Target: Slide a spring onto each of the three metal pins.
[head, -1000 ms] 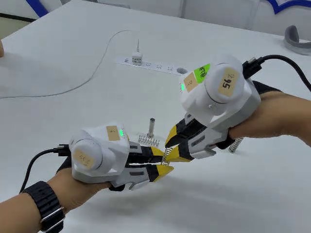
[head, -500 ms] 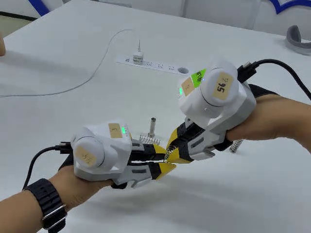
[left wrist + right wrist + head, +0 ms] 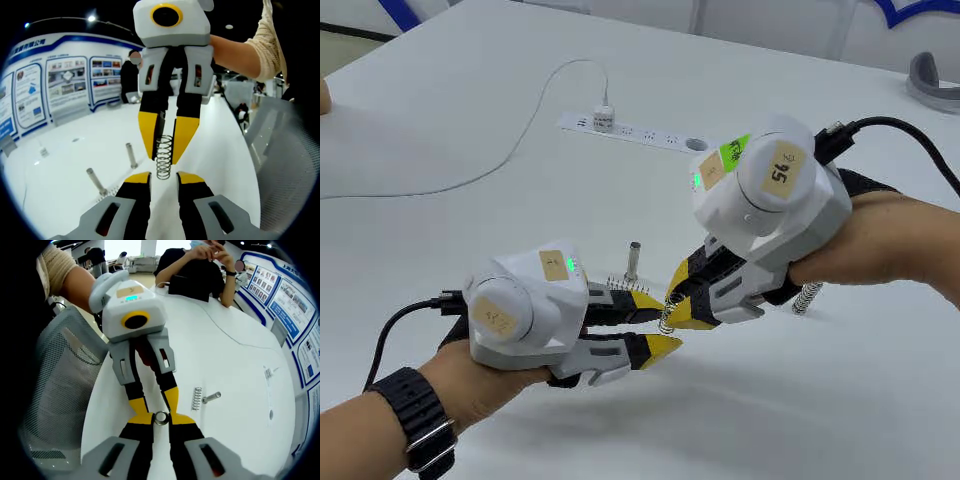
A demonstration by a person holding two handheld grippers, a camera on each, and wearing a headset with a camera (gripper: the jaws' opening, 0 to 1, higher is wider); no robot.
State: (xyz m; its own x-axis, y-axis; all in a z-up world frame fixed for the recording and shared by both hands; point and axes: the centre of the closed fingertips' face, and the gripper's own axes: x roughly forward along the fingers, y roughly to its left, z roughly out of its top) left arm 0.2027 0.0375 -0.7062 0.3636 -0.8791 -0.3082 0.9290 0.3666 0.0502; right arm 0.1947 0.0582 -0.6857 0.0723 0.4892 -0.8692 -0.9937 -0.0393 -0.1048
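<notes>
Right now we have the spring [image 3: 164, 152] pinched across its coils by the closed jaws of the right hand-held gripper [image 3: 161, 419], held in the air above the bench [image 3: 470, 120]. Our left hand-held gripper [image 3: 163, 178] meets it tip to tip. Its jaws are apart, with the spring's free end between them and, as far as we can tell, not gripped. In the left gripper view a metal pin [image 3: 131, 155] stands upright on the bench behind the jaws, bare, with a second pin [image 3: 95, 181] beside it, also bare. A loose spring [image 3: 623, 288] lies at the foot of the pin seen in the head view.

We judge the spring to be very light, made of thin wire, and soft along its length but lively. Squeezed hard, it would likely buckle or shoot out of the smooth jaw tips. We would grip it gently across the coils near one end. That leaves the other end and its bore open for the pin to enter. We would also keep its axis in line with the pin, since a tilted coil would catch on the pin's rim.
</notes>
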